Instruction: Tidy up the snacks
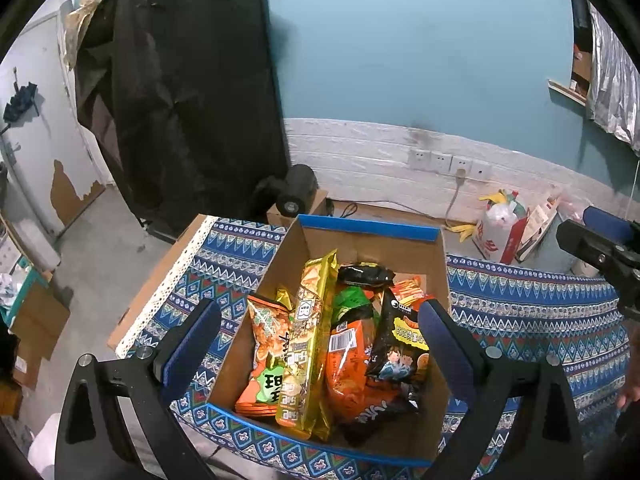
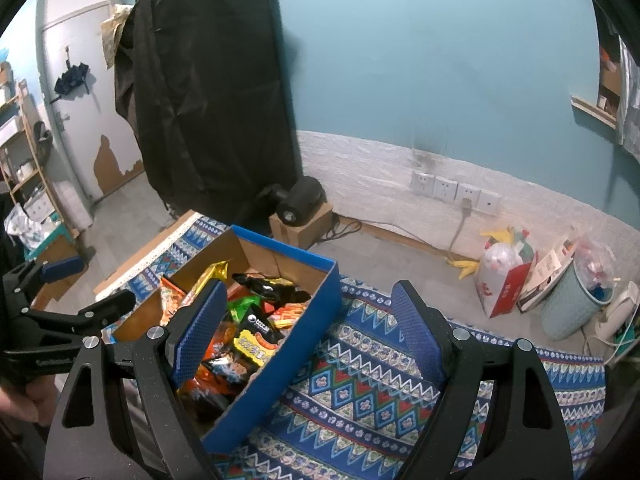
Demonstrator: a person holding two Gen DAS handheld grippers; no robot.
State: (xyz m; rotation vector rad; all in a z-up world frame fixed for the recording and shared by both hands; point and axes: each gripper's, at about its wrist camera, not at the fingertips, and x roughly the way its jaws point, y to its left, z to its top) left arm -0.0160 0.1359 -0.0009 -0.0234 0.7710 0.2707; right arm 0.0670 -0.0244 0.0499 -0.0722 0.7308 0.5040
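Landmark: I take the cardboard box (image 1: 362, 240), blue outside and brown inside, as my reference; it stands open on the patterned cloth (image 1: 532, 312).

Left gripper (image 1: 320, 344): I see its fingers spread wide, hanging over the box with nothing between them; the blue pads sit one toward each side wall of the box.

Right gripper (image 2: 308, 330): I see it wide apart too and holding nothing; its left pad is over the box's near right wall, its right pad over the cloth just beside the box.

Snacks: all I can see lie inside the box, packed close and overlapping.

Gold packet (image 1: 308, 344): long, lying lengthwise down the middle of the box.

Orange bag with green label (image 1: 268, 360): against the box's left wall, touching the gold packet.

Orange bag with barcode (image 1: 348, 364): right of the gold packet, partly under the black cartoon bag (image 1: 400, 340), which sits toward the box's right wall.

Black packet (image 1: 364, 274): toward the far end of the box, above a green packet (image 1: 352, 300).

Beyond the box: a black-draped stand (image 1: 192, 92) behind its far left corner; wall sockets (image 1: 448, 162) on the white brick strip behind it; a red-and-white bag (image 1: 500, 236) on the floor to its far right.
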